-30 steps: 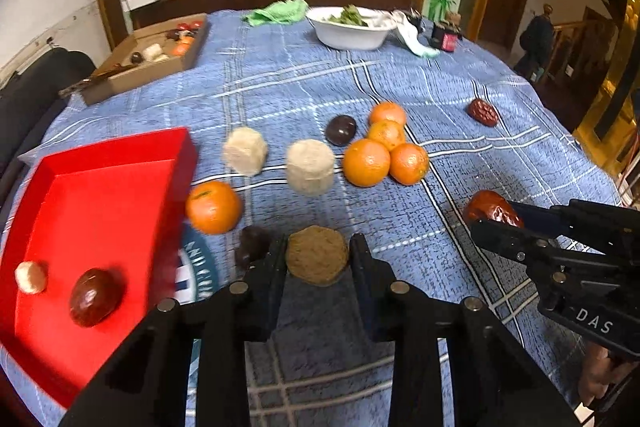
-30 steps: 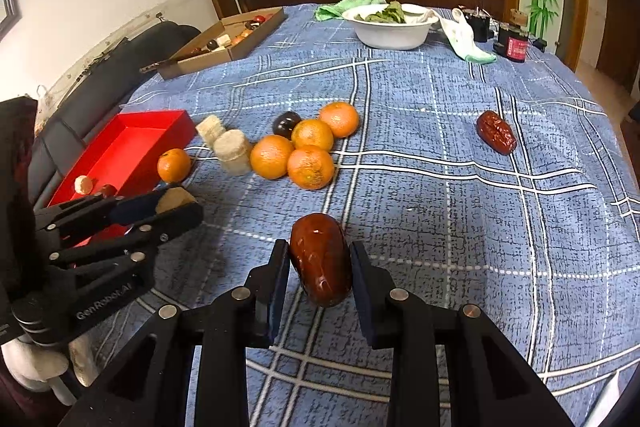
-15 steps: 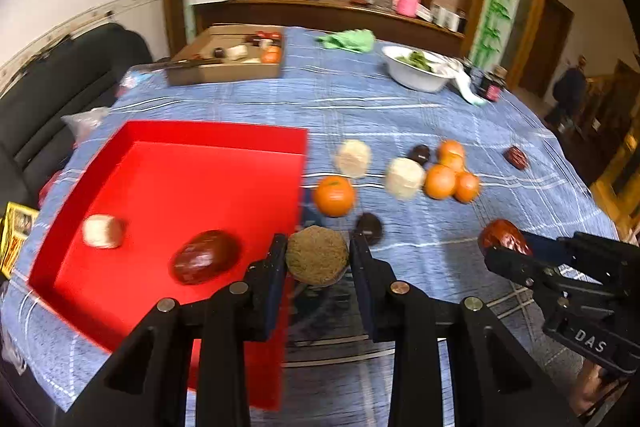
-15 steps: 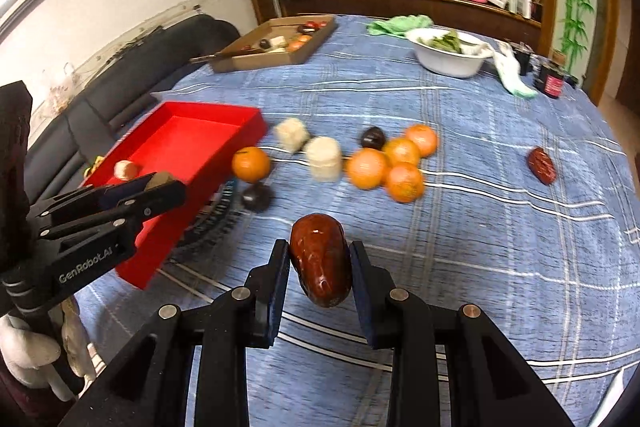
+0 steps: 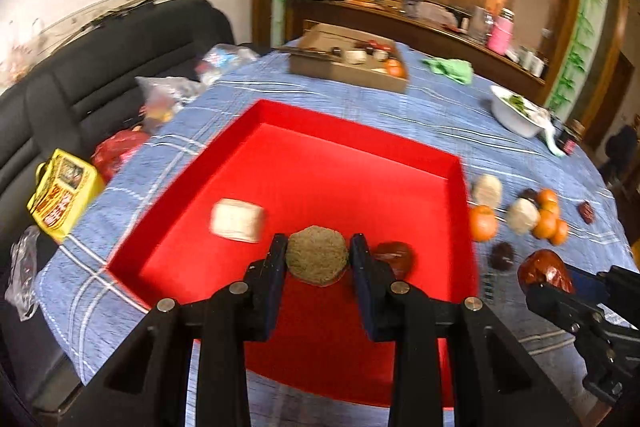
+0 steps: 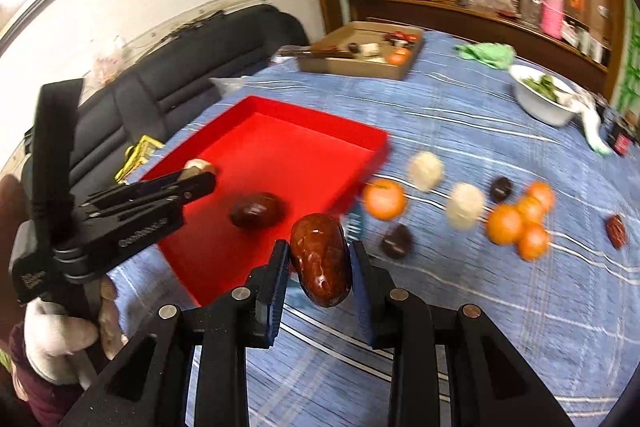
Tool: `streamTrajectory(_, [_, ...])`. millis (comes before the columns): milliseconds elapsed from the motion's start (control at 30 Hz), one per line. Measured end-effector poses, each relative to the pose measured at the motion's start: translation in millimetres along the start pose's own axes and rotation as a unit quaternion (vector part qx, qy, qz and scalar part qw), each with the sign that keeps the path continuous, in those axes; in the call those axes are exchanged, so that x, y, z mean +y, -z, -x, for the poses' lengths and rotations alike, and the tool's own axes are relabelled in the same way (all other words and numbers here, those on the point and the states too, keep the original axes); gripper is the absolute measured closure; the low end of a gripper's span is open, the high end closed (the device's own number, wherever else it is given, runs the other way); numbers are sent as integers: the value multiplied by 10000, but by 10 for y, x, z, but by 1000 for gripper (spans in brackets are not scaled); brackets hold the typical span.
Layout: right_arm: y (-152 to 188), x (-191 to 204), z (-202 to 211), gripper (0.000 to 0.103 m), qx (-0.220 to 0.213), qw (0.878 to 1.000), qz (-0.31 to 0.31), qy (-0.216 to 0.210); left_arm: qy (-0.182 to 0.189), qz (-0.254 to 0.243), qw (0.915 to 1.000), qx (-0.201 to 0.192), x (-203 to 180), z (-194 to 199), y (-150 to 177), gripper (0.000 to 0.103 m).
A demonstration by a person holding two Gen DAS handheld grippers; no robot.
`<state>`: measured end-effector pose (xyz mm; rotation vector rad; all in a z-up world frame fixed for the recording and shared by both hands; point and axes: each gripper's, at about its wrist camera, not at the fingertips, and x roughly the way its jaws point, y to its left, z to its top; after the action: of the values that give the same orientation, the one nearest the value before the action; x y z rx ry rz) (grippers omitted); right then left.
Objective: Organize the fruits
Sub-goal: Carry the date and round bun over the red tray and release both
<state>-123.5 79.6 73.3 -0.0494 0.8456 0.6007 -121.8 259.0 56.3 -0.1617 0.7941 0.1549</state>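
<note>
table (image 6: 500, 327), blue plaid cloth. directly on it: red tray (image 5: 352, 131) at the sofa side; cardboard box (image 5: 348, 71) at the far edge; green cloth (image 5: 450, 69) beside the box; white bowl (image 5: 516, 115) of greens further right. near the tray's right wall: lone orange (image 6: 384, 198), two pale cylinders (image 6: 426, 165) (image 6: 465, 205), two dark round fruits (image 6: 396, 241) (image 6: 501, 189), a touching cluster of four oranges (image 6: 520, 219), and one red date (image 6: 616, 231) well apart to the right.

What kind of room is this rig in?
Most likely a home dining or living room. A round table under a blue plaid tablecloth, a black sofa beside it, and a wooden sideboard cluttered with household items.
</note>
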Motion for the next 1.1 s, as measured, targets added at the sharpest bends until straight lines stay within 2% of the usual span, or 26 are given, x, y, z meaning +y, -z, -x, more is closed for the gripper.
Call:
streamTrajectory(300, [-120, 429, -463, 69, 338, 9980, 395, -351, -596, 206, 9980, -21, 331, -137, -10, 72])
streamTrajectory(567, [-69, 631, -776, 69, 670, 9951, 567, -459, -688, 277, 9972, -65, 395, -180, -29, 72])
streamTrajectory(667, [-56, 671, -839, 69, 694, 9948, 590, -456, -756, 253, 9967, -126, 396, -160, -36, 64])
streamTrajectory(733, [-53, 666, -854, 69, 683, 9949, 544, -511, -797, 242, 9964, -182, 393, -138, -42, 55])
streamTrajectory(933, [-48, 677, -789, 65, 591, 9953, 561, -522, -896, 213, 9953, -301, 371, -63, -60, 47])
streamTrajectory(1100, [-39, 646, -682, 53, 473, 9960, 465, -599, -944, 150, 9947, -379, 317, 11, -77, 45])
